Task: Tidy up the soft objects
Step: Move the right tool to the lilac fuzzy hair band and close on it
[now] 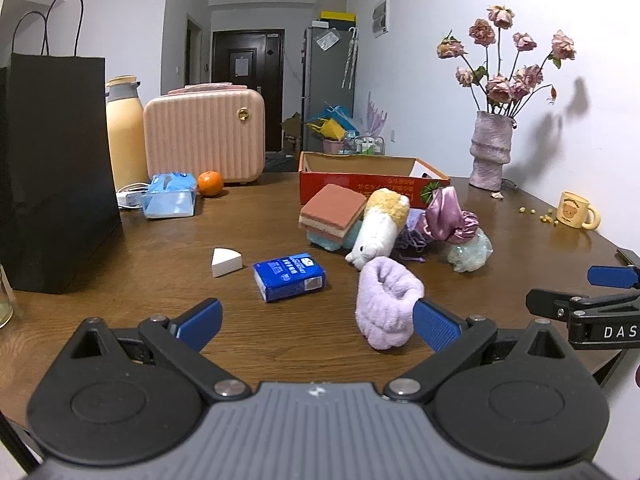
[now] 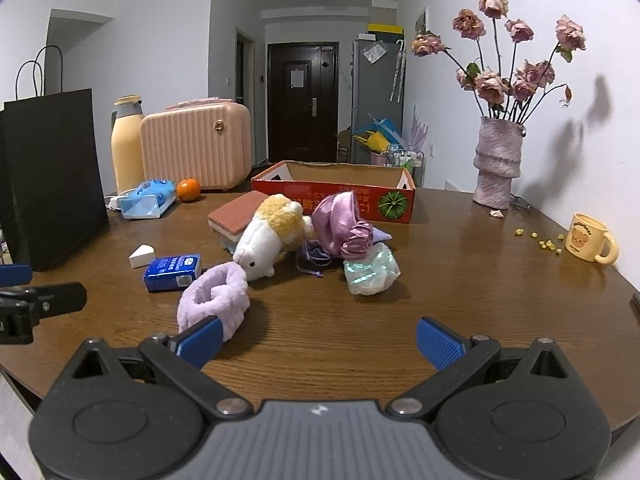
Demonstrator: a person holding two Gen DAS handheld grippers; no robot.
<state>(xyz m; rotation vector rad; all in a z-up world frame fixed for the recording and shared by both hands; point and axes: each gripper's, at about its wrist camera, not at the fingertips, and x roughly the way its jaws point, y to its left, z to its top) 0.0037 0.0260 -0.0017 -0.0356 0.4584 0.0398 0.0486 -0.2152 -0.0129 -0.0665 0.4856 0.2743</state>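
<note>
One plush toy (image 2: 266, 240), head toward camera-left

"DAS" in white letters on right tool (image 1: 612, 280) body; other print unreadable.

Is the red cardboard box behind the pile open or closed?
Open: the red cardboard box has no lid, and its brown inner walls show. Its floor is hidden, so contents cannot be told.

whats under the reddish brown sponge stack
The sponge stack rests tilted on a light blue fluffy thing, leaning toward the red box. The rest of that blue thing is covered.
</note>
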